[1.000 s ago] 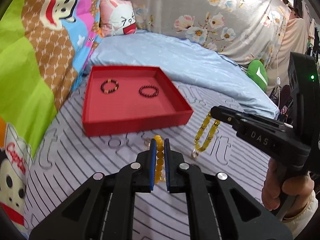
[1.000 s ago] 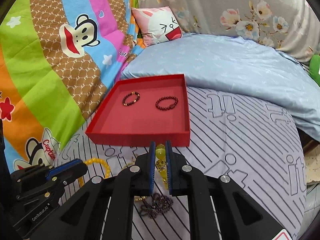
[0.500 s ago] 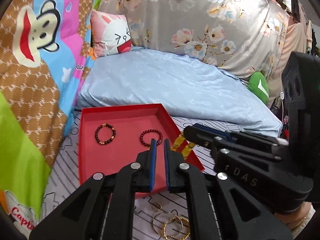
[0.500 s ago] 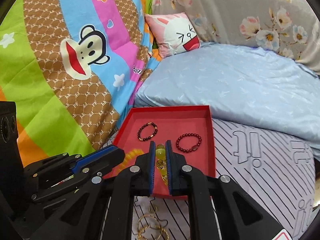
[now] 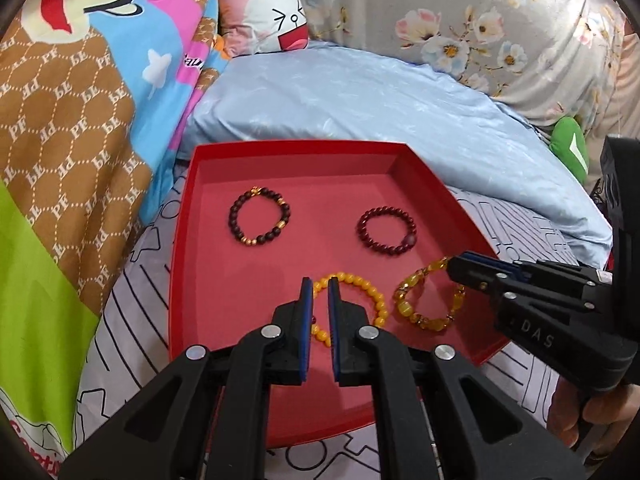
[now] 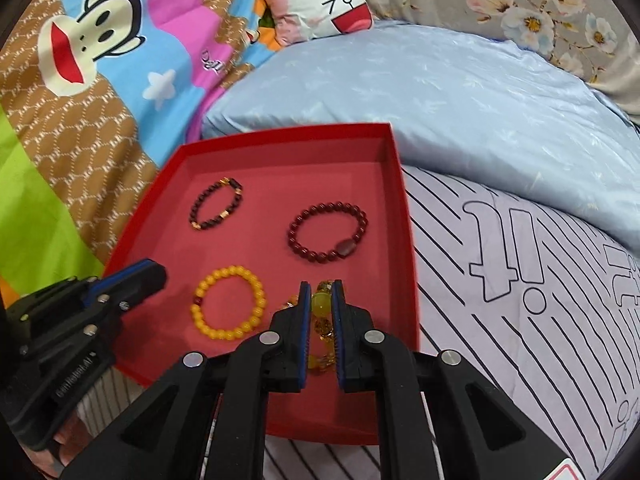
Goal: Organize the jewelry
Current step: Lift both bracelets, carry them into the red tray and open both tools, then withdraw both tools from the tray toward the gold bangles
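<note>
A red tray [image 5: 184,264] [image 6: 408,264] lies on the striped bed cover. In it lie a dark bead bracelet [image 5: 259,216] [image 6: 216,208], a dark red bracelet [image 5: 387,231] [image 6: 328,233], a yellow bead bracelet [image 5: 360,300] [image 6: 229,308] and an amber bracelet [image 5: 428,300] [image 6: 322,320]. My left gripper [image 5: 319,286] hovers over the yellow bracelet with its jaws slightly apart; the bracelet lies flat in the tray. My right gripper [image 6: 321,292] is shut on the amber bracelet, which rests on the tray floor. The right gripper also shows in the left wrist view [image 5: 460,268].
A light blue pillow [image 5: 360,104] lies behind the tray. A colourful monkey-print quilt [image 5: 72,128] rises on the left. A small pink cushion [image 5: 264,16] and a flowered curtain [image 5: 460,12] stand at the back. A green soft toy [image 5: 568,152] sits at the right.
Both grippers carried their bracelets from the bed cover up and into the red tray. The yellow and amber bracelets now lie on the tray floor. The left jaws have parted slightly.
</note>
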The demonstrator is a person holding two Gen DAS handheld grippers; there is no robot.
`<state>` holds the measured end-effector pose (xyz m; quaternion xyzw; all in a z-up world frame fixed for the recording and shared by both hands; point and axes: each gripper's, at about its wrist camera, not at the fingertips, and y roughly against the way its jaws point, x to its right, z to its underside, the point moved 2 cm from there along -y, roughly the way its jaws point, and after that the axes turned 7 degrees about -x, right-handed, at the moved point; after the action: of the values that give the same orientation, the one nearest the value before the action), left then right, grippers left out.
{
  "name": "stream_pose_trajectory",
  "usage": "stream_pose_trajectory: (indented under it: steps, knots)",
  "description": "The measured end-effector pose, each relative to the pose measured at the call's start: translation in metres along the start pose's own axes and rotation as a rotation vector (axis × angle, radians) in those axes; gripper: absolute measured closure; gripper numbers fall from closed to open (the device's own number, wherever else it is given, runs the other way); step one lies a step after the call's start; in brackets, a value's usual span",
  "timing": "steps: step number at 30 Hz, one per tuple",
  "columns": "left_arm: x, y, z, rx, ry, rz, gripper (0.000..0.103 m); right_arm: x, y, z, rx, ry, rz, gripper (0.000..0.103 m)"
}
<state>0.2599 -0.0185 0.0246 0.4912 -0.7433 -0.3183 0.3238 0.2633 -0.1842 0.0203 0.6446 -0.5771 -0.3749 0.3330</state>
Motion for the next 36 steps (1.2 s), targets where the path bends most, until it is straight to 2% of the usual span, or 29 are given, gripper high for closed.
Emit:
stream_pose_trajectory:
  steps: [3, 5, 7, 10, 18, 30, 36]
  knots:
    - [0.000, 0.003, 0.005, 0.007, -0.013, -0.030, 0.095, 0.002, 0.000, 0.004, 0.008, 0.002, 0.020, 0.088]
    - [0.001, 0.004, 0.008, 0.009, -0.018, -0.058, 0.087, 0.002, 0.004, 0.007, 0.022, -0.003, 0.019, 0.079]
    - [0.002, 0.007, 0.010, 0.016, -0.022, -0.077, 0.069, 0.001, 0.011, 0.010, 0.041, -0.001, 0.024, 0.069]
    - [0.006, 0.013, 0.014, 0.032, -0.032, -0.128, 0.061, -0.004, 0.024, 0.015, 0.068, 0.013, 0.040, 0.066]
    - [0.019, 0.036, 0.029, 0.045, -0.049, -0.170, 0.059, -0.010, 0.061, 0.043, 0.111, 0.003, 0.028, 0.063]
    - [0.036, 0.076, 0.076, 0.046, -0.039, -0.166, 0.057, -0.015, 0.105, 0.103, 0.140, 0.001, 0.055, 0.062]
    - [0.034, 0.089, 0.106, 0.039, -0.011, -0.159, 0.046, -0.013, 0.111, 0.135, 0.117, -0.029, 0.034, 0.062]
